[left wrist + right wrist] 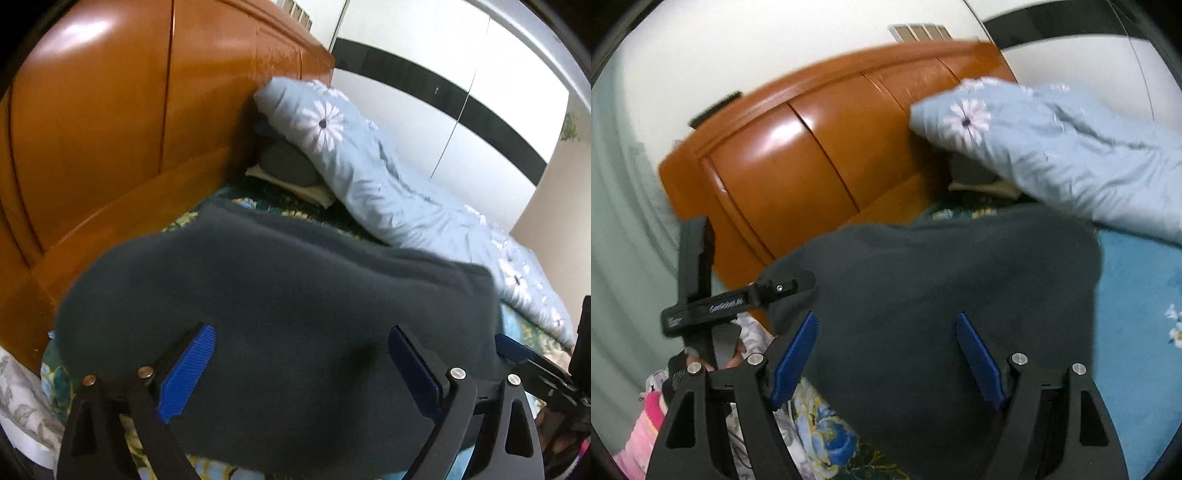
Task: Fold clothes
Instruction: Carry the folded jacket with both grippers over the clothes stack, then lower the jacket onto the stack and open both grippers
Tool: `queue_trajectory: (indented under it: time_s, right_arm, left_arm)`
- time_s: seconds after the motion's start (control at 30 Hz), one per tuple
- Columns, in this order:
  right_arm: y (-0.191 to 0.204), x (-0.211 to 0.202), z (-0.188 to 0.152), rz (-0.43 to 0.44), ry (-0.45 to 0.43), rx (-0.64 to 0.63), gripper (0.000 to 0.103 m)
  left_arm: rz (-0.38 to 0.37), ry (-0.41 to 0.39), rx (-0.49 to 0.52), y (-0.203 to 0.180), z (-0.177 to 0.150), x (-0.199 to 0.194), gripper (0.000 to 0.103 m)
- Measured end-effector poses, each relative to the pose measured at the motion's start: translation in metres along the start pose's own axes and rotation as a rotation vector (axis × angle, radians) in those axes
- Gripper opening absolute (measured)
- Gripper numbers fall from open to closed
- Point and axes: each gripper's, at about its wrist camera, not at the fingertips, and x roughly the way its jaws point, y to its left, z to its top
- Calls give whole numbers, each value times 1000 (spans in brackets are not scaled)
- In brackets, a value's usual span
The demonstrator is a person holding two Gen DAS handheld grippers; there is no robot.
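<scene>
A dark grey fleece garment point(280, 295) lies folded on the bed and fills the lower half of both views point(942, 288). My left gripper point(301, 354) is open just above it, its blue pads wide apart over the cloth. My right gripper point(886, 343) is open too, its blue pads spread over the same garment. The right gripper's tip shows at the right edge of the left wrist view point(517, 349). The left gripper's black frame shows at the left of the right wrist view point(746, 295). Neither gripper holds the cloth.
An orange wooden headboard point(110, 129) stands close behind the garment. A light blue flowered quilt point(369, 173) is heaped to the right over pillows. The bedsheet point(1137, 295) is blue with flowers. Wardrobe doors point(461, 92) stand beyond. Pink cloth point(642, 435) lies at the lower left.
</scene>
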Motion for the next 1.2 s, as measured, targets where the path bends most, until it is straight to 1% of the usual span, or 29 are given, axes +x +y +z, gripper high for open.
queue_trajectory:
  time_s: [0.1, 0.17, 0.23, 0.3, 0.33, 0.43, 0.47, 0.6, 0.73, 0.8, 0.9, 0.93, 0.97, 1.07, 1.17, 1.2]
  right_arm:
    - [-15, 11, -2, 35, 6, 54, 79]
    - [-22, 13, 1, 47, 1, 57, 79]
    - [-22, 16, 4, 40, 9, 54, 80]
    - [-23, 15, 6, 31, 16, 57, 80]
    - [-20, 9, 6, 31, 6, 59, 79]
    - [-11, -10, 6, 32, -28, 66, 79]
    - [-3, -19, 3, 26, -48, 47, 79]
    - [18, -45, -16, 6, -102, 0, 79]
    - [23, -53, -55, -17, -95, 3, 80]
    - [23, -59, -77, -60, -90, -7, 80]
    - [22, -71, -100, -108, -100, -2, 81]
    - [23, -75, -106, -120, -100, -3, 85]
    - [23, -79, -113, -132, -101, -5, 86]
    - [29, -88, -129, -179, -92, -41, 88]
    - [37, -95, -138, -233, -92, -96, 88]
    - [39, -98, -139, -248, -94, -111, 90]
  left_arm:
    - [16, -6, 44, -3, -5, 10, 103]
    - [35, -8, 80, -8, -6, 13, 103]
    - [54, -8, 91, -11, -6, 15, 103]
    - [67, -12, 77, -14, -5, 12, 103]
    - [67, -20, 60, -15, -5, 6, 103]
    - [22, -58, 1, -17, -11, -18, 103]
    - [17, -71, -12, -19, -16, -28, 103]
    - [31, -131, -54, -30, -48, -59, 103]
    - [17, -122, -118, -34, -95, -71, 103]
    - [36, -121, -133, -38, -121, -75, 103]
    - [97, -142, -124, -48, -152, -83, 103]
    - [113, -152, -116, -52, -160, -86, 103]
    - [130, -162, -106, -58, -167, -90, 103]
    - [169, -182, -60, -77, -183, -98, 103]
    - [186, -197, -32, -90, -191, -107, 103]
    - [187, -203, -23, -95, -193, -109, 103]
